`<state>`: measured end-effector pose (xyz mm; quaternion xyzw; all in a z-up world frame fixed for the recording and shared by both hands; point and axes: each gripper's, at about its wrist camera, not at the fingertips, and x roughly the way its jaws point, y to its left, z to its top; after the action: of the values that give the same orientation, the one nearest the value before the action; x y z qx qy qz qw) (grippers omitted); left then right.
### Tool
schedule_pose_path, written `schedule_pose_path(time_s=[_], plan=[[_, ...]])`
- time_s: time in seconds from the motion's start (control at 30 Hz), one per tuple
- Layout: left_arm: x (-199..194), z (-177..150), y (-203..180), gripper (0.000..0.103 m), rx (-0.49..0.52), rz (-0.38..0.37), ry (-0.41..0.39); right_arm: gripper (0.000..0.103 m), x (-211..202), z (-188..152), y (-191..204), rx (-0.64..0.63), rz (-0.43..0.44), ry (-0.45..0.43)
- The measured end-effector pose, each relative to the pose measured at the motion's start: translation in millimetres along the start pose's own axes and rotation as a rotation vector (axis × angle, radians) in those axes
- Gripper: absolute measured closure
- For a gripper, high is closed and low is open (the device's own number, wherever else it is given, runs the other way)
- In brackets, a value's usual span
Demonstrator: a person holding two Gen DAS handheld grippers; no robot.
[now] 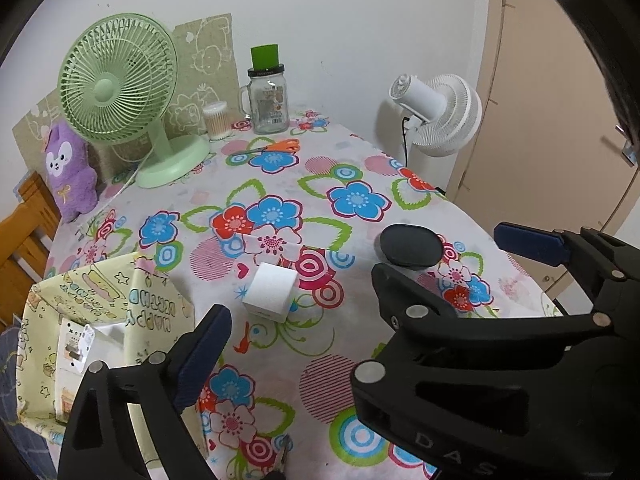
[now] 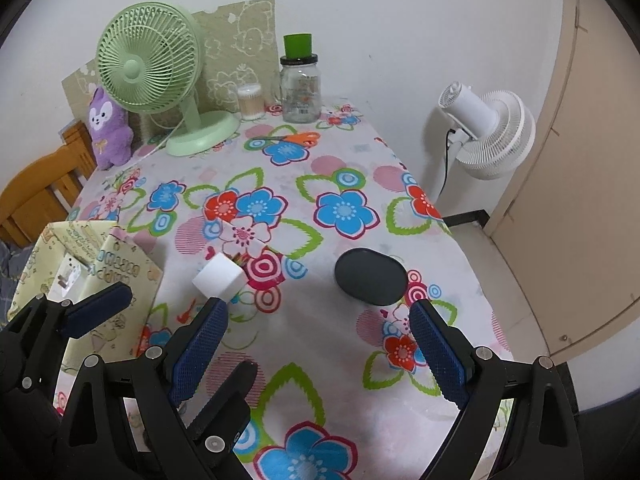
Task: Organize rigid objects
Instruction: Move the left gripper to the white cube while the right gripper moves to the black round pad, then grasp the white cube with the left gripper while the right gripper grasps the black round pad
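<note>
a white cube (image 2: 219, 278) and a dark oval case (image 2: 370, 277) lie apart on the floral tablecloth (image 2: 320, 360).

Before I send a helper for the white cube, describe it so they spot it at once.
On the flowered tablecloth, look just right of the yellow gift bag. The white cube sits there, plain and boxy, unlike the flat dark oval case further right.

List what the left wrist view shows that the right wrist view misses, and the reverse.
Only the left wrist view: a metal door handle at the right edge.
Only the right wrist view: a dark skirting strip at floor level.
Both: green fan, white fan, purple plush, jar, orange scissors, white cube, dark oval object, gift bag.
</note>
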<state>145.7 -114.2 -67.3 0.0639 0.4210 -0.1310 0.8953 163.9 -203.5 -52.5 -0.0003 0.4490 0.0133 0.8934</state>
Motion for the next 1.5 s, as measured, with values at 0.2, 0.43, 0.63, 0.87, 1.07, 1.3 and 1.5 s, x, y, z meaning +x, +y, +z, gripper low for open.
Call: schedule_pose_path(time_s=[0.2, 0.43, 0.63, 0.87, 1.07, 1.3, 1.5], plan=[[14.0, 4.1, 3.4, 0.007, -0.019, 0.004, 0.016, 0.009, 11.1, 3.0, -6.0, 0.008, 0.003, -0.007], [32.4, 9.0, 5.7, 0.007, -0.031, 0.019, 0.032, 0.009, 26.3, 6.2, -12.9, 0.023, -0.004, -0.001], [51.3, 11.3, 10.5, 0.007, -0.056, 0.044, 0.048, 0.009, 45.0, 8.5, -17.7, 0.042, -0.01, 0.022], [70.3, 13.1, 17.0, 0.007, -0.07, 0.076, 0.07, 0.009, 64.3, 12.1, -18.5, 0.047, -0.015, 0.038], [85.3, 13.6, 26.1, 0.007, -0.101, 0.082, 0.098, 0.009, 76.9, 15.3, -15.1, 0.032, -0.021, 0.039], [98.0, 14.3, 28.3, 0.01, -0.107, 0.095, 0.12, 0.009, 91.8, 18.4, -14.4, 0.023, -0.024, 0.051], [106.9, 15.0, 29.1, 0.025, -0.105, 0.1, 0.14, 0.009, 103.2, 20.1, -13.7, 0.006, -0.027, 0.059]])
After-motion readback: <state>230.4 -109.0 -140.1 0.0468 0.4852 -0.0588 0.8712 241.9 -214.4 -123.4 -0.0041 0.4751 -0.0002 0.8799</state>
